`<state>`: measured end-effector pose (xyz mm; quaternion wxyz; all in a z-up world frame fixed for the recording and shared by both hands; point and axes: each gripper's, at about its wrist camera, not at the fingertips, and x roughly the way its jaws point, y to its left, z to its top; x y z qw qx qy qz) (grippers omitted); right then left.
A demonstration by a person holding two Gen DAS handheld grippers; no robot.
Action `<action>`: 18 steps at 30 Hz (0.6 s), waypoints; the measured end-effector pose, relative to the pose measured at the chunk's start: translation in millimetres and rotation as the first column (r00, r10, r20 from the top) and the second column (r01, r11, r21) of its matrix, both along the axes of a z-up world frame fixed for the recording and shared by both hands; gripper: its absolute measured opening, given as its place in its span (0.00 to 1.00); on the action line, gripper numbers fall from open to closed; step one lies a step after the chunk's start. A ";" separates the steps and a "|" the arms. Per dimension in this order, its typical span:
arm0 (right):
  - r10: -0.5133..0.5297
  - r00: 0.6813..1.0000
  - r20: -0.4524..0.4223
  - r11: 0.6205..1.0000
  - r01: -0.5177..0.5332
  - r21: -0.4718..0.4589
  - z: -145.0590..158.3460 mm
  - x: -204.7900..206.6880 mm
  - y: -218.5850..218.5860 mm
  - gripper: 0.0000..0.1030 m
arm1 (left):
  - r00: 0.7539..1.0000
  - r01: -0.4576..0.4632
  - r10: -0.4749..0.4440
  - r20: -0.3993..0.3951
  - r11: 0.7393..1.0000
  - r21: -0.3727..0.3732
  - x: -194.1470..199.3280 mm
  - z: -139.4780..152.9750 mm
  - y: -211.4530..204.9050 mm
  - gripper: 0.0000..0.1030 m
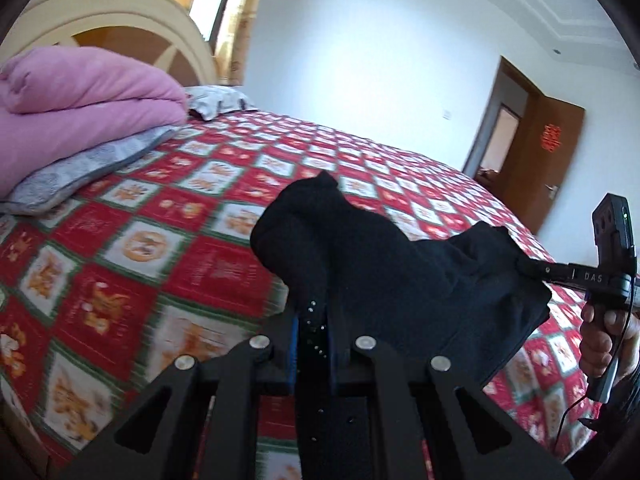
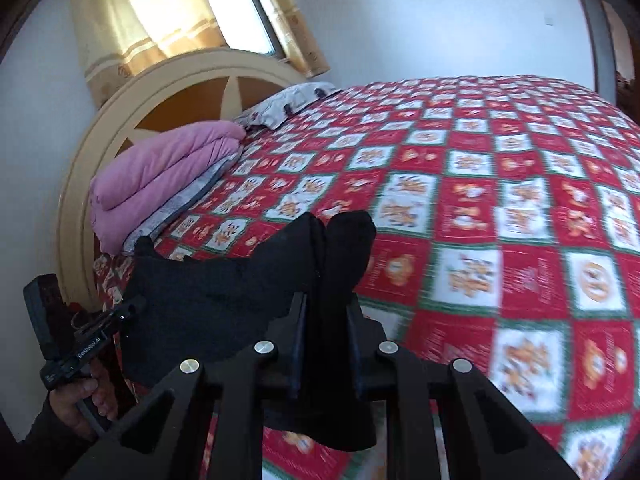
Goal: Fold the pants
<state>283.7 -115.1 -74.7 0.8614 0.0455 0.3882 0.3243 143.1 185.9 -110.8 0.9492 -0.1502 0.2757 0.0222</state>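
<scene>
Black, soft knit fabric: the pair of black pants (image 1: 400, 276) is held up above the bed, bunched between both grippers and not lying flat. In the left wrist view the cloth fills the centre and lower right of the frame, with a rounded hump at its upper left and a loose drooping edge at lower right.

The left gripper (image 1: 312, 320), matte black with blue pads, is seen closed tight on a pinch of the pants at bottom centre; the cloth runs straight up out of the jaws. The right gripper (image 2: 324, 320), same black linkage build, is seen clamped on a thicker fold at bottom centre of its own view, jaws narrowly apart with fabric filling the gap. Two rounded fabric lobes stick up just above the fingertips. Fabric also hangs below the jaws.

Each gripper is visible in the other's view, at the frame edge, gripped by a hand (image 1: 600, 340), tip touching the cloth.

Underneath, a quilted bedspread (image 1: 140, 248) of red, white and green squares with orange cartoon prints is seen, motion-blurred. A folded pink duvet (image 1: 80, 96), puffy and smooth, sits at upper left on a grey patterned pillow (image 1: 80, 172). A cream curved wooden headboard (image 2: 132, 96) stands behind it.
</scene>
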 end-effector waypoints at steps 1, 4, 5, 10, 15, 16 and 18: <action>0.008 1.000 -0.005 1.000 -0.008 -0.007 -2.9 3.9 9.1 0.18 | 1.000 -0.010 0.010 -0.003 1.000 0.004 0.4 -2.1 4.2 0.11; 0.032 0.999 -0.018 0.999 -0.032 -0.027 -12.6 16.0 34.9 0.18 | 0.999 -0.038 0.038 -0.018 0.999 0.008 -0.2 -11.0 15.9 0.11; 0.036 0.999 -0.022 0.999 -0.037 -0.033 -15.0 18.9 39.9 0.18 | 0.999 -0.045 0.046 -0.026 0.999 0.002 0.9 -16.2 19.7 0.12; 0.038 0.998 -0.049 0.997 -0.041 -0.069 -29.9 34.4 59.7 0.17 | 0.997 -0.051 0.051 -0.061 0.999 -0.006 4.5 -31.3 28.7 0.12; 0.016 0.996 -0.093 0.996 -0.024 -0.082 -46.2 45.1 57.9 0.18 | 0.994 -0.056 0.056 -0.092 0.998 0.009 8.9 -42.5 31.5 0.24; 0.011 0.994 -0.106 0.997 -0.020 -0.081 -50.2 47.3 56.1 0.18 | 0.993 -0.059 0.061 -0.099 0.998 0.023 9.7 -44.1 30.9 0.26; 0.001 0.990 -0.143 0.997 -0.011 -0.073 -58.8 53.7 53.9 0.18 | 0.993 -0.059 0.062 -0.105 0.998 0.033 10.6 -46.6 30.7 0.30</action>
